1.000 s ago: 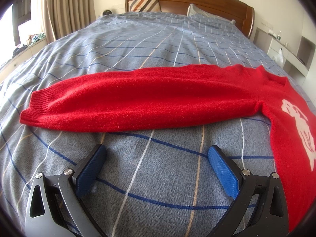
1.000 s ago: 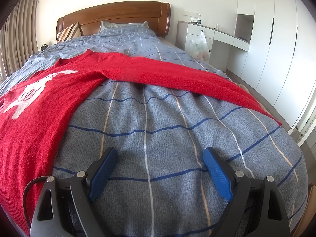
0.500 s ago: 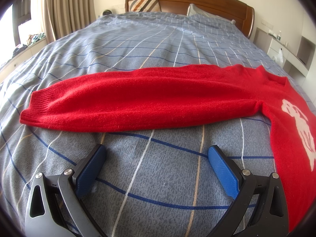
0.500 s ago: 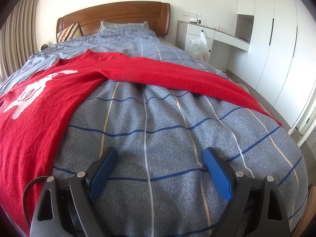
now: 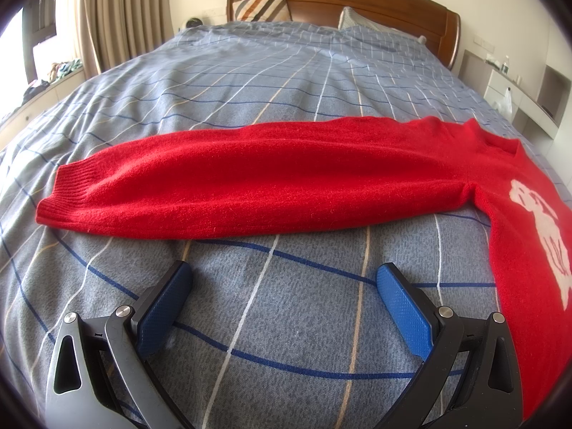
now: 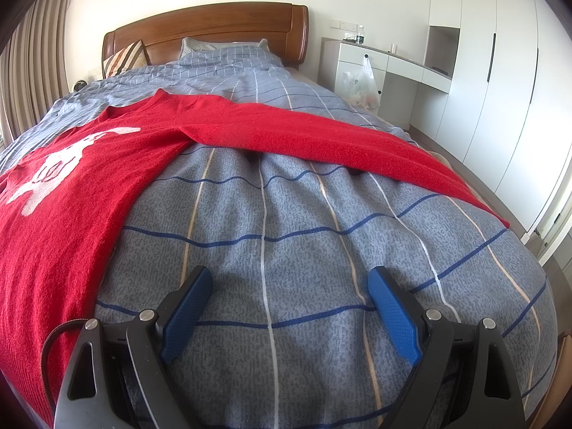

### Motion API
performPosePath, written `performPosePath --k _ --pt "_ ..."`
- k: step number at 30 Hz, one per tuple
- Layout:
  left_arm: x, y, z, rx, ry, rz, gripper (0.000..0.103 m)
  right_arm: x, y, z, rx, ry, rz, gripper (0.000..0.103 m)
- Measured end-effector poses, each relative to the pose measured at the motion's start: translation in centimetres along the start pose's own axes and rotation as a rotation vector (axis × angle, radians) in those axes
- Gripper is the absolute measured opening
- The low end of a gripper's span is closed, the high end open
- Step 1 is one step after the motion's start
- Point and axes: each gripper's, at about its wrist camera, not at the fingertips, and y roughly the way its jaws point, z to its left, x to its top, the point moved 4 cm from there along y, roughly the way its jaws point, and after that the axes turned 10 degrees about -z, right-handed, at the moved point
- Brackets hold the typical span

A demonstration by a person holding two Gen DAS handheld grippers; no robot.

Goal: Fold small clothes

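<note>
A bright red knitted wool sweater [image 5: 271, 182] is showing a white figure motif [image 5: 536, 228] on its chest and plain ribbing at the cuff, and is lying on a grey-blue speckled bedspread [image 6: 271, 214] that is carrying a grid of dark blue, white and tan lines. A warm brown wooden headboard [image 6: 214, 25] is backing a pillow striped in orange, white and dark bands [image 5: 261, 6], while both grippers are wearing textured blue pads [image 5: 162, 304] on black frames
</note>
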Motion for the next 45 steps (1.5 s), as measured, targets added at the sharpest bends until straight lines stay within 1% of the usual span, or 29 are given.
performPosePath --k 16,18,20,21,23,24,26,28,30,31,32,33,34,36,38,39,42,43,44,45 --pt "0.0 0.0 0.0 0.000 0.000 0.000 0.103 0.0 0.0 0.0 0.003 0.002 0.001 0.089" --pt "0.0 0.0 0.0 0.000 0.000 0.000 0.103 0.2 0.0 -0.1 0.009 0.004 0.012 0.088" --pt "0.0 0.0 0.0 0.000 0.000 0.000 0.103 0.8 -0.7 -0.5 0.046 0.037 0.023 0.088" --pt "0.0 0.0 0.0 0.000 0.000 0.000 0.103 1.3 -1.2 -1.0 0.087 0.081 0.016 0.088" --pt "0.0 0.0 0.0 0.000 0.000 0.000 0.103 2.7 -2.6 -3.0 0.180 0.211 -0.020 0.087" --pt "0.0 0.0 0.0 0.000 0.000 0.000 0.103 3.4 -3.2 -4.4 0.205 0.278 -0.035 0.087" --pt "0.0 0.0 0.0 0.000 0.000 0.000 0.103 4.6 -3.9 -8.3 0.245 0.454 -0.049 0.088" --pt "0.0 0.0 0.0 0.000 -0.001 0.000 0.103 4.7 -3.5 -12.9 0.250 0.675 -0.032 0.088" --pt "0.0 0.0 0.0 0.000 0.000 0.000 0.103 3.3 -2.3 -18.0 0.222 0.949 0.005 0.088" --pt "0.0 0.0 0.0 0.000 0.000 0.000 0.103 2.6 -1.6 -19.8 0.224 1.062 0.017 0.085" --pt "0.0 0.0 0.0 0.000 0.000 0.000 0.103 2.0 -0.7 -21.3 0.236 1.167 0.026 0.081" --pt "0.0 0.0 0.0 0.000 0.000 0.000 0.103 1.7 0.2 -22.4 0.251 1.236 0.034 0.081" --pt "0.0 0.0 0.0 0.000 -0.001 0.000 0.103 1.4 1.3 -23.4 0.254 1.279 0.051 0.081" --pt "0.0 0.0 0.0 0.000 0.000 0.000 0.103 0.7 2.9 -24.8 0.209 1.355 0.093 0.077" --pt "0.0 0.0 0.0 0.000 0.000 0.000 0.103 -0.1 4.6 -25.5 0.218 1.448 0.125 0.076" --pt "0.0 0.0 0.0 0.000 0.000 0.000 0.103 -0.3 5.3 -25.7 0.226 1.467 0.136 0.076" --pt "0.0 0.0 0.0 0.000 -0.001 0.000 0.103 0.2 6.7 -26.5 0.271 1.469 0.106 0.075" --pt "0.0 0.0 0.0 0.000 0.000 0.000 0.103 0.3 7.2 -26.6 0.280 1.463 0.102 0.070" --pt "0.0 0.0 0.0 0.000 -0.001 -0.001 0.103 0.4 7.5 -26.6 0.289 1.454 0.103 0.062" --pt "0.0 0.1 0.0 0.000 -0.001 0.000 0.103 0.5 7.9 -26.4 0.304 1.439 0.106 0.057"
